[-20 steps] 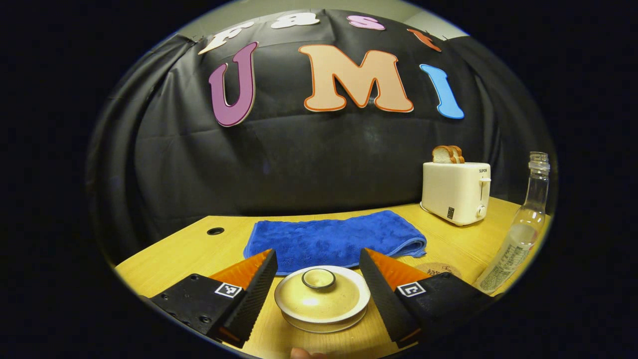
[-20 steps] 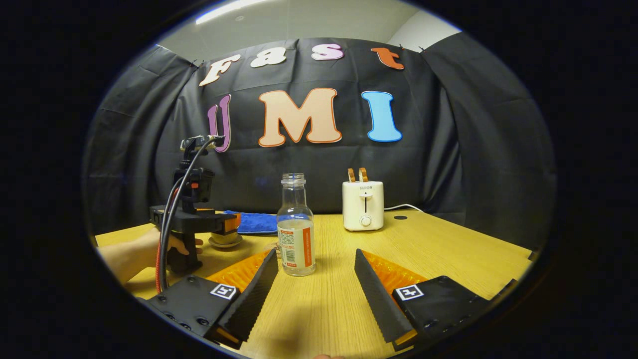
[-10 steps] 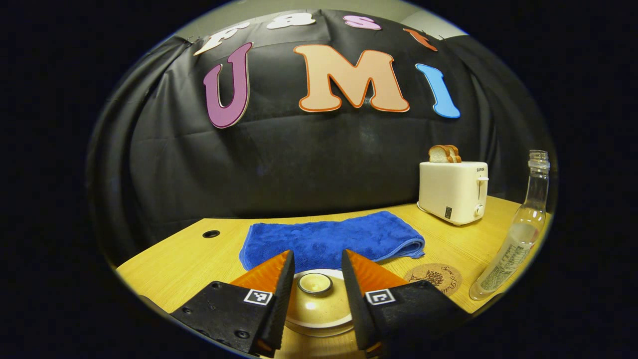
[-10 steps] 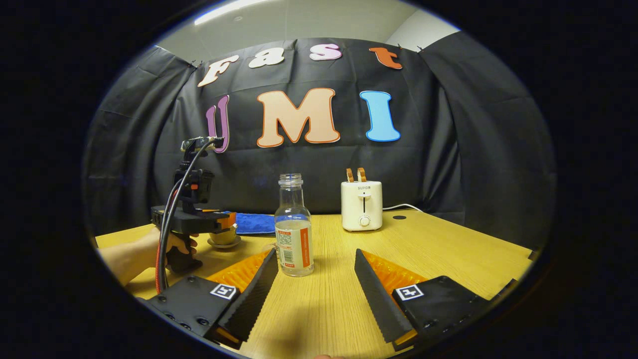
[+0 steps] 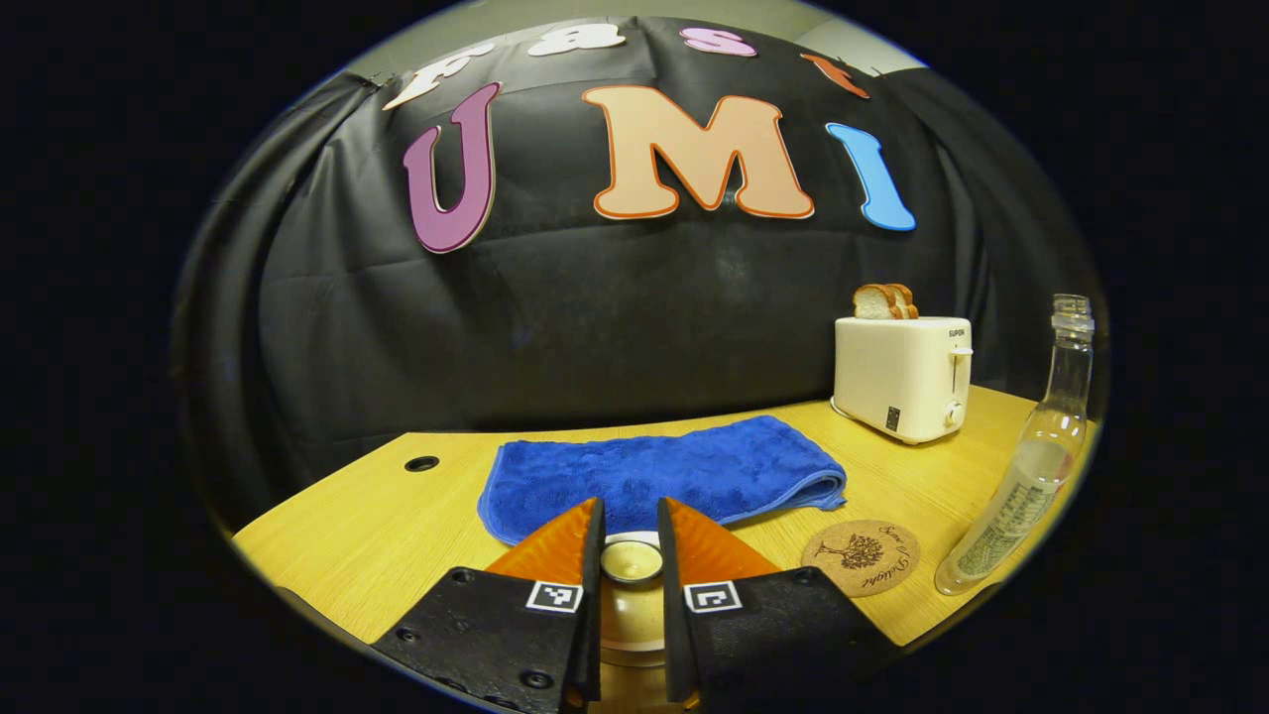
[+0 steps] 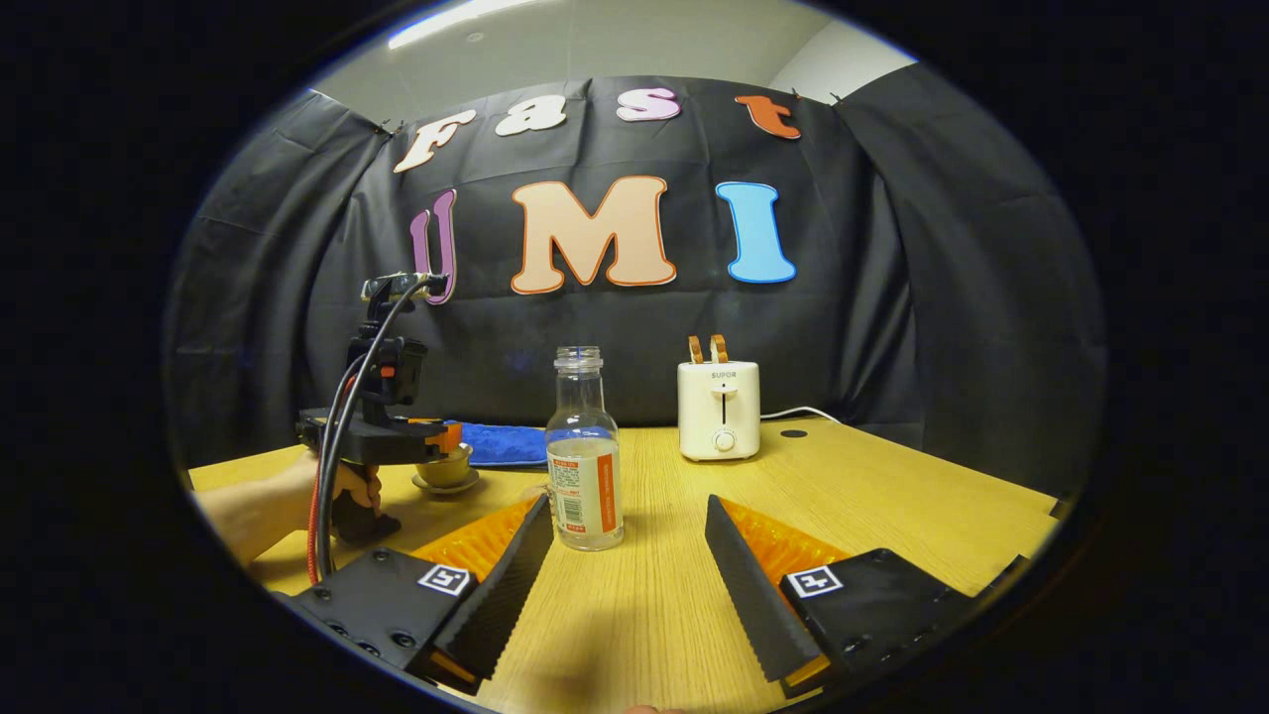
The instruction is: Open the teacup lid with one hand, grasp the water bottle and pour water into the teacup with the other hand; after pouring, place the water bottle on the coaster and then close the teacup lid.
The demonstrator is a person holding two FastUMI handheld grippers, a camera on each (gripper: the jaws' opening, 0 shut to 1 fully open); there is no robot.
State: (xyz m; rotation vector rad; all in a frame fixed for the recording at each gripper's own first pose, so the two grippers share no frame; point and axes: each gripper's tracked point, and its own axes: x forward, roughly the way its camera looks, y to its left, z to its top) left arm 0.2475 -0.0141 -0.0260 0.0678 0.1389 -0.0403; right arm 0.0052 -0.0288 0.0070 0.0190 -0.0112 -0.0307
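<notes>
Left gripper (image 5: 630, 595) – clamped on teacup lid (image 5: 631, 561) knob, ready to lift; right gripper (image 6: 630, 575) – spread wide, facing water bottle (image 6: 585, 451) for pouring

Light: even, from a ceiling lamp (image 6: 466, 18) seen in the right gripper view.
Shadows: soft, short, on the table (image 6: 892, 496).
Glare: small shine on the teacup lid (image 5: 632, 561).
Focus: sharp.
Edges: strong fisheye bending.
</notes>
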